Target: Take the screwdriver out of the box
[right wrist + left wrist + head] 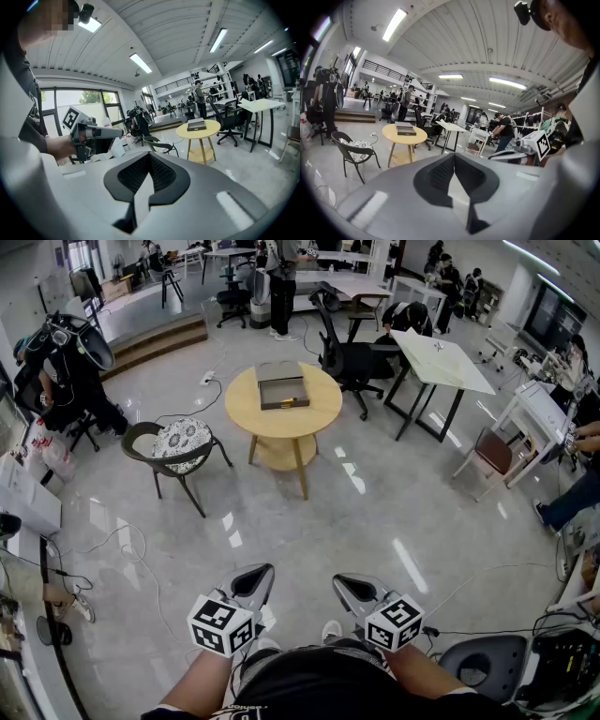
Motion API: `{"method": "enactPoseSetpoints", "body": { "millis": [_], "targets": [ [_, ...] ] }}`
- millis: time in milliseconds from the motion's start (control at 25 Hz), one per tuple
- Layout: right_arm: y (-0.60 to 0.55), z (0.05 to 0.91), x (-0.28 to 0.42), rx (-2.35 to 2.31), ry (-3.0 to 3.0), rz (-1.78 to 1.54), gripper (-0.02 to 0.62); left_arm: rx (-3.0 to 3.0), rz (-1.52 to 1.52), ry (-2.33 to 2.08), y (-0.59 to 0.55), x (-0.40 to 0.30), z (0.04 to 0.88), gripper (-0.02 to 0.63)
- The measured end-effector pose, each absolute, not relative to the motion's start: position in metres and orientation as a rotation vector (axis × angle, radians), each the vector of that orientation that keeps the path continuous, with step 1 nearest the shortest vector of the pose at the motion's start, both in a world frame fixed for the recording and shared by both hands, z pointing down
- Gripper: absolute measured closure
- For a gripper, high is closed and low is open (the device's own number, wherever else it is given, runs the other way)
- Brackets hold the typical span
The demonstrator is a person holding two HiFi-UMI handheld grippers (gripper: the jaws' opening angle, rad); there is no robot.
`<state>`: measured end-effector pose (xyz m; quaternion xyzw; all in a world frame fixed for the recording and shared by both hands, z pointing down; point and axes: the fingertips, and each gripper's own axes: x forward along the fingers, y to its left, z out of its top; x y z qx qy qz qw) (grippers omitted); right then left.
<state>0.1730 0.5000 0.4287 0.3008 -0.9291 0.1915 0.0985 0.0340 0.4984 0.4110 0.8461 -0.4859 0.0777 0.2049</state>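
**Two claws shut and empty, box far off on the table**

Head view: both tools sit low in the picture, just in front of the person's body, side by side but apart. The left gripper and the right gripper each have their jaws pressed together with nothing in them. Well ahead of them, across the floor, stands a round table with the open box on top. A small yellowish streak by the box's near wall looks like the screwdriver, though it is too small to be sure. A chair with a patterned cushion stands left of the table.

Left gripper view: the jaws meet tip to tip and hold nothing. The table and box lie far beyond them, to the left. The right gripper shows at the right side.

Right gripper view: the jaws are likewise closed on nothing. The table and box stand far off at the right, and the left gripper shows at the left.
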Motion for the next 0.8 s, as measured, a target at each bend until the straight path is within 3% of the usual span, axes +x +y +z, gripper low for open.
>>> {"method": "enactPoseSetpoints", "body": {
  "millis": [800],
  "targets": [
    [0.523,0.426,0.124,0.885,-2.789,0.604,0.595,2.359,0.215,-1.340,0.522,-0.008,0.415,0.546]
  ]
}}
